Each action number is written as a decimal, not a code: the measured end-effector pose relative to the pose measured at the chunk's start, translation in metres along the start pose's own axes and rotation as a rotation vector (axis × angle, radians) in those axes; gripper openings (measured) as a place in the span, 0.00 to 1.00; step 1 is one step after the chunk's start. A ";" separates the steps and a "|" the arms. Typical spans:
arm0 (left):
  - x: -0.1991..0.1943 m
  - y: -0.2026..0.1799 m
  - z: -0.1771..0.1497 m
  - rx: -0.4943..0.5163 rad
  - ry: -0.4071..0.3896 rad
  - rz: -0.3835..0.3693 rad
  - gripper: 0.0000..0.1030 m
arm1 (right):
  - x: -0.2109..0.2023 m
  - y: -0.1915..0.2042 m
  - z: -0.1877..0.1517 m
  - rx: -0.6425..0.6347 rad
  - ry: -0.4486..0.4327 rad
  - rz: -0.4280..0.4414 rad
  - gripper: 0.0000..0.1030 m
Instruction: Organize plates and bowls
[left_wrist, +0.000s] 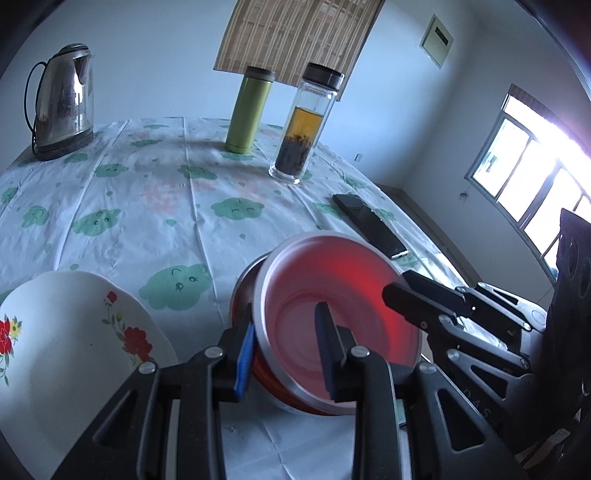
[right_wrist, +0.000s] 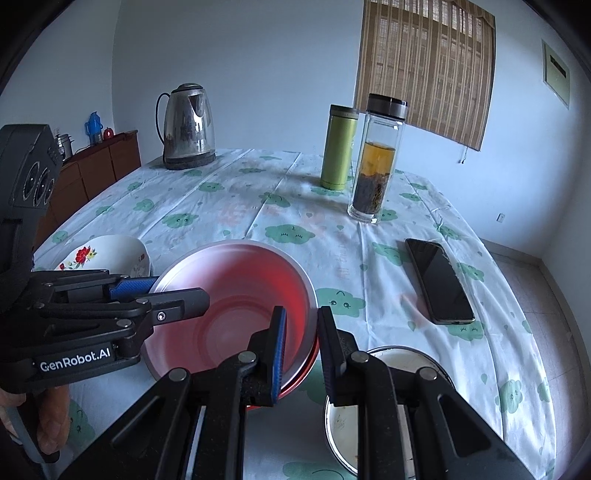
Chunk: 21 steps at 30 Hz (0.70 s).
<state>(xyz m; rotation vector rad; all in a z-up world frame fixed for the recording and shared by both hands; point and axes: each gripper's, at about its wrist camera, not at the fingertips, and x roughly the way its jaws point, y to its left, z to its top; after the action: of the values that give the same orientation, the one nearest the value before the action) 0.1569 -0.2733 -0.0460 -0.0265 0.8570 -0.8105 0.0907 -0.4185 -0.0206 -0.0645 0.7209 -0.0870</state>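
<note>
Red bowl (right_wrist: 236, 302) clamped at opposite rims by left gripper (left_wrist: 286, 350) and right gripper (right_wrist: 301, 343), tilted above tablecloth (left_wrist: 147, 206). Step judged: bowl being carried for stacking. Floral plate (left_wrist: 74, 350) beside, metal bowl (right_wrist: 388, 413) near; level lowering required next.

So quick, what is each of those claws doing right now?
Left gripper: closed on the near-left rim of the red bowl.
Right gripper: closed on the same bowl's right rim.
</note>
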 end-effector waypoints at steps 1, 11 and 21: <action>0.000 0.000 0.000 0.001 0.001 0.003 0.26 | 0.001 -0.001 0.000 0.003 0.005 0.004 0.20; 0.000 0.000 -0.002 0.010 0.001 0.020 0.26 | 0.012 -0.001 -0.004 0.005 0.038 0.016 0.20; 0.000 -0.005 -0.003 0.045 -0.008 0.045 0.27 | 0.012 0.000 -0.006 -0.007 0.044 0.007 0.20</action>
<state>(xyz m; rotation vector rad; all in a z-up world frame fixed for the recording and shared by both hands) 0.1513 -0.2759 -0.0463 0.0287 0.8288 -0.7864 0.0958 -0.4199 -0.0334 -0.0666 0.7654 -0.0794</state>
